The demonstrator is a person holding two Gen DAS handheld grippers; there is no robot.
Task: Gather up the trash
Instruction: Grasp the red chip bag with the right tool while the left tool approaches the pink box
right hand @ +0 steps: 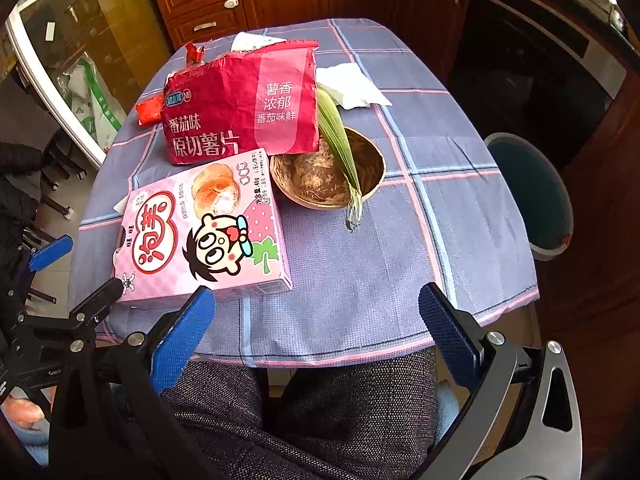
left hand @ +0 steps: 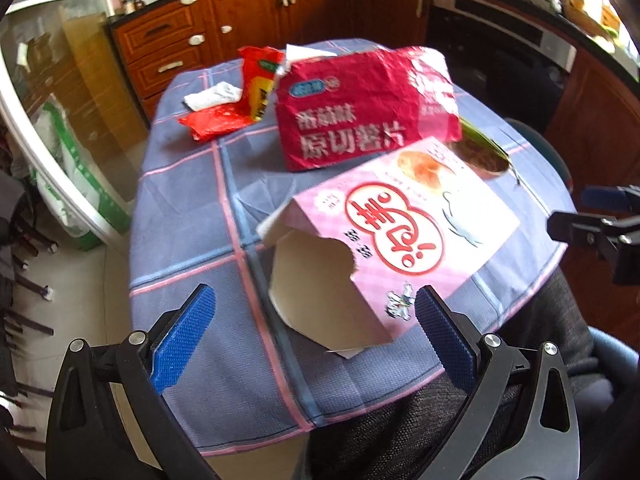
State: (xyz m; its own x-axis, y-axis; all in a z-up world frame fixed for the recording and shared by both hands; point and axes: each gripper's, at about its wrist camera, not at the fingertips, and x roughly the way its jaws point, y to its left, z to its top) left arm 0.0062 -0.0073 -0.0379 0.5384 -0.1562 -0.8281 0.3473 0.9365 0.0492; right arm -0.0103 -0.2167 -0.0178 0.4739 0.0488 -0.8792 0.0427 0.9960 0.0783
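A torn-open pink snack box point(left hand: 404, 236) point(right hand: 204, 228) lies on the checked tablecloth point(left hand: 192, 184) near the front edge. Behind it lies a red chip bag point(left hand: 364, 108) point(right hand: 240, 108). Small red wrappers point(left hand: 216, 120) point(right hand: 150, 112) and a white tissue point(left hand: 212, 96) lie at the far left. A corn husk point(right hand: 334, 128) rests in a brown bowl point(right hand: 368, 164); another tissue point(right hand: 352, 86) lies behind it. My left gripper point(left hand: 316, 328) is open, its jaws either side of the box's torn end. My right gripper point(right hand: 316, 328) is open and empty over the table's front edge.
A teal trash bin point(right hand: 532, 196) stands on the floor to the right of the table. Wooden cabinets point(left hand: 240, 12) and an oven point(right hand: 540, 60) lie beyond. A glass door point(left hand: 52, 112) is at the left. Grey-trousered legs point(right hand: 320, 412) sit under the front edge.
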